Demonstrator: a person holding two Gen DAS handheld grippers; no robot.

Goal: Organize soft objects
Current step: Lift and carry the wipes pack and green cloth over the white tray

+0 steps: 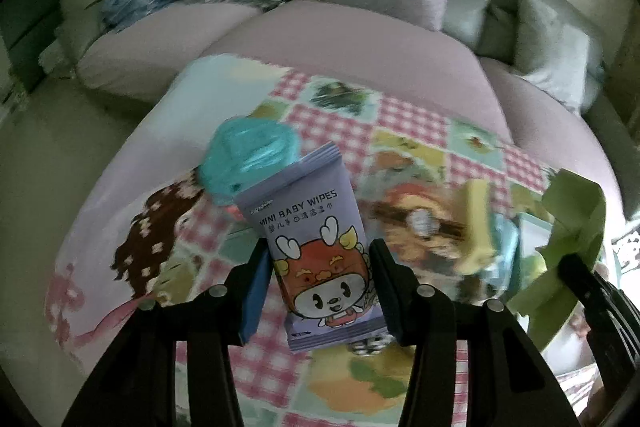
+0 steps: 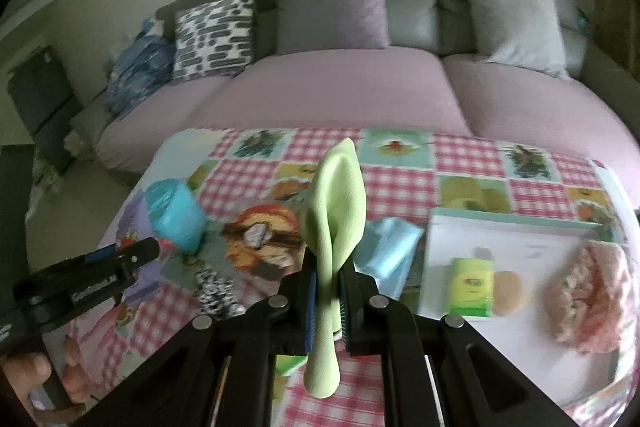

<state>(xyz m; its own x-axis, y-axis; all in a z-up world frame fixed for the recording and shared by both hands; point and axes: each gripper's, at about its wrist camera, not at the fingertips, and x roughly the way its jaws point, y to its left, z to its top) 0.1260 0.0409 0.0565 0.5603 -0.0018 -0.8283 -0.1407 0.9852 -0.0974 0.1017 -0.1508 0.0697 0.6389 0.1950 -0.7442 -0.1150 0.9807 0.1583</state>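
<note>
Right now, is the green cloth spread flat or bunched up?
Bunched and folded. The green cloth is pinched in the right gripper, whose jaws are shut on it, and it stands up in a doubled fold above the checked mat.

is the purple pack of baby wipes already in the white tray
No: the purple baby wipes pack sits between the fingers of the left hand-held gripper, above the patchwork cloth.

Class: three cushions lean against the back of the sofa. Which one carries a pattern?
The leftmost cushion, white with dark grey dashes. The purple cushion in the middle and the pale grey cushion on the right are both plain.
</note>
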